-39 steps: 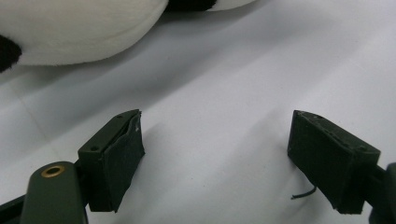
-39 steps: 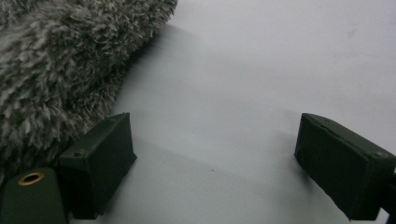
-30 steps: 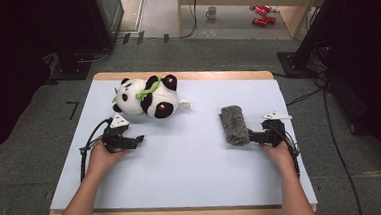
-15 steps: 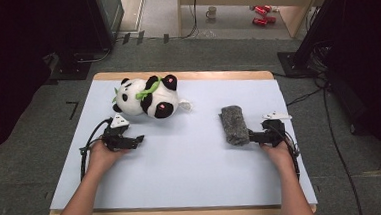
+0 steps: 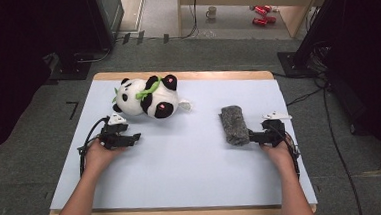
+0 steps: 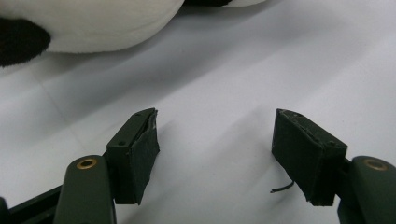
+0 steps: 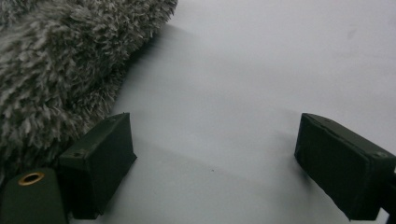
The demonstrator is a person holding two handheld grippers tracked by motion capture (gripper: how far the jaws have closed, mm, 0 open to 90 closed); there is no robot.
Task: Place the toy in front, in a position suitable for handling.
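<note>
on the pale blue table top (image 5: 182, 163), the left gripper (image 5: 136, 137) rests low on the near left part, held by the left hand (image 5: 98, 154). its jaws stand apart with only bare table between them, and they have just been closing a little. the black and white plush panda with a green leaf (image 5: 148, 96) lies on its side just beyond this gripper, at the far left, not touching it. the right gripper (image 5: 248, 138) lies at the near right, in the right hand (image 5: 279, 152). its jaws are wide apart and hold nothing. the grey fluffy cloth roll (image 5: 234, 125) lies just beside its left jaw; i cannot tell if they touch.
</note>
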